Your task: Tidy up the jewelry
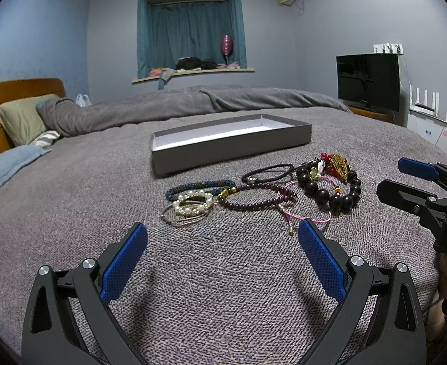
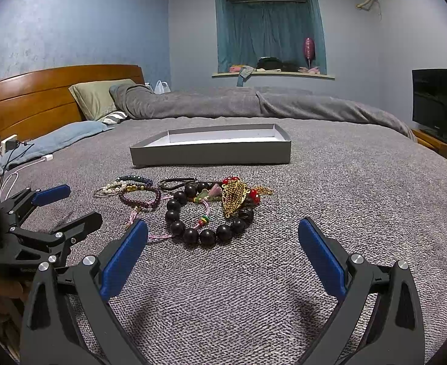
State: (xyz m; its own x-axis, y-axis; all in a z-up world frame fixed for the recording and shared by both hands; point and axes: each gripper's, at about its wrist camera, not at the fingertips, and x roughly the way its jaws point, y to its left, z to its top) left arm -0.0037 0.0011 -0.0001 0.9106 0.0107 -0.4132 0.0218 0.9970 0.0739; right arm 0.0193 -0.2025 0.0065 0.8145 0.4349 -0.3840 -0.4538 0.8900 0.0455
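A heap of jewelry lies on the grey bedspread: a pearl bracelet (image 1: 191, 203), a purple bead bracelet (image 1: 255, 197), a dark blue bead bracelet (image 1: 199, 187), a black hair tie (image 1: 267, 172), a big black bead bracelet (image 2: 206, 223) and a gold filigree piece (image 2: 234, 196). A shallow grey box (image 1: 229, 149) with a white inside stands open behind them; it also shows in the right wrist view (image 2: 211, 152). My left gripper (image 1: 223, 237) is open and empty just short of the heap. My right gripper (image 2: 223, 237) is open and empty in front of the black beads.
A folded grey duvet (image 2: 238, 103) lies across the far side of the bed. Pillows (image 2: 98, 97) and a wooden headboard (image 2: 37, 97) are at the left. A TV (image 1: 368, 80) stands at the right. Charger cables (image 2: 19, 164) lie at the bed's left edge.
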